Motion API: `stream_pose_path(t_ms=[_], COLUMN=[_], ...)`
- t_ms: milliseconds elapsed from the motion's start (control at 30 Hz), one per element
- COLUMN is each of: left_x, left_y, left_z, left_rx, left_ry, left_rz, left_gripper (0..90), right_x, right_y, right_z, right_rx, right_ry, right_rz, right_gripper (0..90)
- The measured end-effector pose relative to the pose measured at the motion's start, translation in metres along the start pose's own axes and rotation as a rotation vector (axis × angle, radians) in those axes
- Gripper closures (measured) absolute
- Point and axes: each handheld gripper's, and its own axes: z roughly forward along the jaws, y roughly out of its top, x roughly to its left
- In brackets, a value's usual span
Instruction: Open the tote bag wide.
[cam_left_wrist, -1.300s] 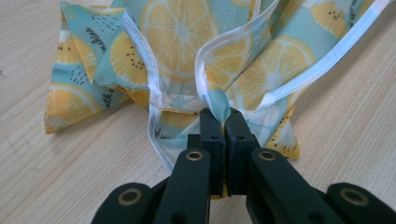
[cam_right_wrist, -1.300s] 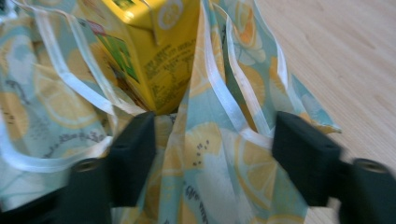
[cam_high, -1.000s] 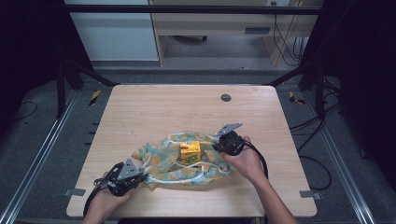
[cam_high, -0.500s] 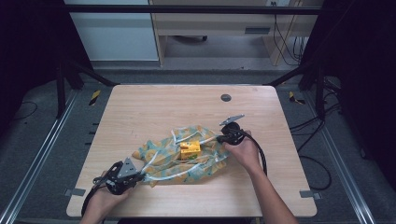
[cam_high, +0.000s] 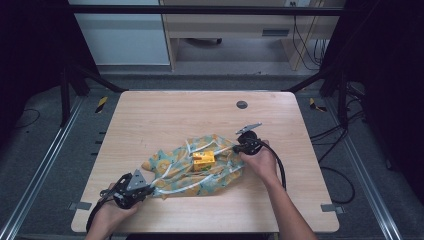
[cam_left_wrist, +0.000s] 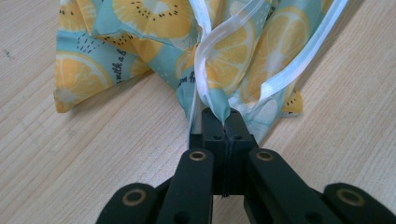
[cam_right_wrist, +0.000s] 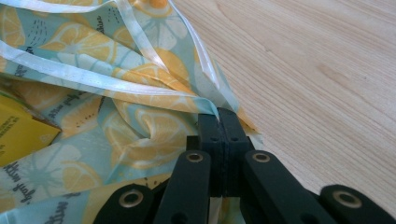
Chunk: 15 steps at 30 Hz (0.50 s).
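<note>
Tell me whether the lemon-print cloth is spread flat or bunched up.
Bunched up: the cloth lies crumpled in folds, pinched at opposite ends by the left gripper and right gripper.

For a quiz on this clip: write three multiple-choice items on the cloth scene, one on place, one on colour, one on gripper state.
1. Where does the yellow box lie?
A on the cloth
B on the floor
C at the table's far edge

2. What colour are the fruit slices printed on the cloth?
A red
B yellow-orange
C purple

3. How do the left gripper and right gripper stand?
A both wide open
B one open
C both shut on cloth

Answers: 1 A, the box sits mid-cloth; 2 B, yellow-orange slices on teal; 3 C, each pair of jaws pinches a cloth edge.
</note>
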Motion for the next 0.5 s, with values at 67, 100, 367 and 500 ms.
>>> stream_pose_path(t_ms=[67,100,367,500], left_x=[-0.0006,-0.0006,-0.0008,-0.0004], left_y=[0.0003,0.0003,0.001,0.0036], left_z=[0.0001,0.0001,0.0015,0.0046], left_rx=[0.001,0.001,0.005,0.009], left_ry=[-0.004,-0.004,-0.002,0.011], left_rz=[0.003,0.003,0.006,0.011], left_gripper=[89.9,89.9,89.9,90.0], right_x=[-0.0011,-0.0011,-0.0011,-0.0035], right_y=[-0.0004,-0.0004,0.0003,-0.0004], right_z=[0.0005,0.0005,0.0036,0.0058], right_rx=[0.008,0.008,-0.002,-0.006], right_ry=[-0.008,-0.008,-0.027,-0.038], right_rz=[-0.007,-0.007,0.0,0.005], right_gripper=[90.0,90.0,90.0,90.0])
